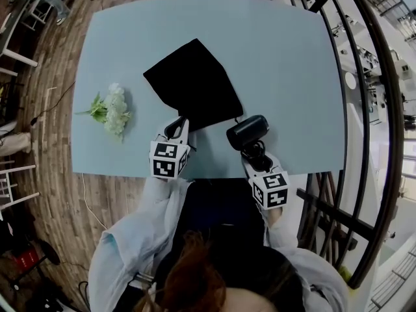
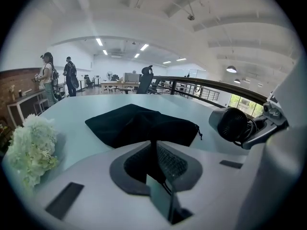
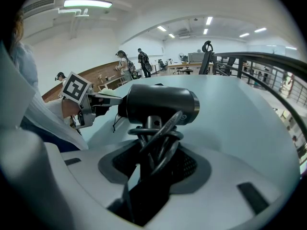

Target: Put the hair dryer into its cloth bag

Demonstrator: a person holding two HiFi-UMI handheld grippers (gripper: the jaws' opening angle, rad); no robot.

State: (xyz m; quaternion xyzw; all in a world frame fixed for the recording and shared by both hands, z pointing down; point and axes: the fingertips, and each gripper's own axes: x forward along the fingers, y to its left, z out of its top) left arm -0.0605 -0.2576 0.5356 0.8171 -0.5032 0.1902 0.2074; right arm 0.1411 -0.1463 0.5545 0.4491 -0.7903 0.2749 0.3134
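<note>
Left tongs (image 1: 177, 123): clenched on the near edge of the bag (image 1: 195, 83). In the left gripper view a thin fold of black cloth rises from between the closed jaws.
Right tongs (image 1: 250, 149): grasping the hair dryer (image 1: 247, 131) by its handle, with the looped cord (image 3: 158, 138) caught in the same grip.
Hair dryer: black, barrel sideways above my right jaws, held over the near edge of the table (image 1: 292, 64), at 4 o'clock from the bag and just beside its corner. Not in the bag.
Bag: black cloth, lying flat mid-table, at 12 o'clock from my left tongs. A drawstring hangs from its right corner (image 2: 199, 131).
Flowers (image 1: 114, 111): white bunch with green leaves, on the table at 8 o'clock from the bag, well apart from it.
Writing: only black-and-white square marker patterns on the cubes of my tongs (image 1: 169, 159) (image 1: 271, 190). I can read no lettering on the dryer or the bag.
Surroundings: dark railing (image 1: 364, 109) at 3 o'clock, wood floor at 9 o'clock.
</note>
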